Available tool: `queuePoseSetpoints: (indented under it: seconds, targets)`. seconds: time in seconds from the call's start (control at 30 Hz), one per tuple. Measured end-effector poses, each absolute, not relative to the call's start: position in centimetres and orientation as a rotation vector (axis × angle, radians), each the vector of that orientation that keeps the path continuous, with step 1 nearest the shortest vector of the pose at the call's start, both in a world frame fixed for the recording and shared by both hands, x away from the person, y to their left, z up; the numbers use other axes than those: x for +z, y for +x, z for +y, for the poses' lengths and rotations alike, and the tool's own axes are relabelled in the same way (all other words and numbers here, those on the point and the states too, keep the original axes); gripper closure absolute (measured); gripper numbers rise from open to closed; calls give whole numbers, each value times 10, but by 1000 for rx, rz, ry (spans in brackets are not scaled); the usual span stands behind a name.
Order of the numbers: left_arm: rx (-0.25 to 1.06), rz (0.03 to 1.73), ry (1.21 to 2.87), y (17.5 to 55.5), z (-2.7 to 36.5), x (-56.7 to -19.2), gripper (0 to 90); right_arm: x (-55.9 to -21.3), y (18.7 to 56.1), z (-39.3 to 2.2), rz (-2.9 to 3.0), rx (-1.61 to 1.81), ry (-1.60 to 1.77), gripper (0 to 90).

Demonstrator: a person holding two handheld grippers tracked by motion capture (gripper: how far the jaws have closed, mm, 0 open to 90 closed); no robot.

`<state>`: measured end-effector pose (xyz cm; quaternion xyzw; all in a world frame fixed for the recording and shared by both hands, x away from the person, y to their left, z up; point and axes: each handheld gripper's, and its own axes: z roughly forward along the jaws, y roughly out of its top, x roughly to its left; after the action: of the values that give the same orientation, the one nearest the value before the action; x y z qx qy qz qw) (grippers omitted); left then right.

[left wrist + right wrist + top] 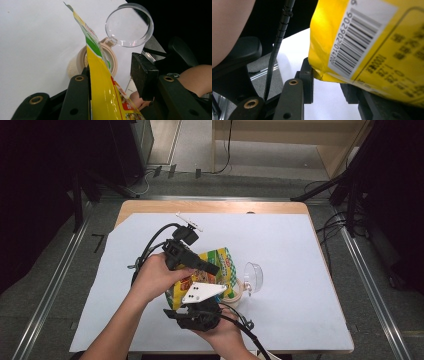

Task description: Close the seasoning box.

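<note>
Yellow pouch (100,82) slanting toward twelve o'clock over beige jar (80,61), resting against left gripper's (212,268) parted jaws, bottom edge pinched in right gripper (325,83).

Snack bag (216,270) held tilted above the open jar (235,292) mid-table, flip lid (253,276) hanging right of jar, left gripper (212,269) behind bag, right gripper (200,312) before it.

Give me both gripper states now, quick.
Left gripper: open, yellow pouch against one jaw only.
Right gripper: shut on yellow pouch's bottom edge.
</note>
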<state>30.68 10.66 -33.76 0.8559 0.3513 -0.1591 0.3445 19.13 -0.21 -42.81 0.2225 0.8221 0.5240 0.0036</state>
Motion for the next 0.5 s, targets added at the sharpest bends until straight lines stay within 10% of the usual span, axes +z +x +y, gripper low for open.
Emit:
queuePoseSetpoints:
  seconds: [0.5]
  targets:
    - [-399, 906, 2231, 305, 106, -336, 622, -427, 189, -1, 2573, 1640, 700, 679]
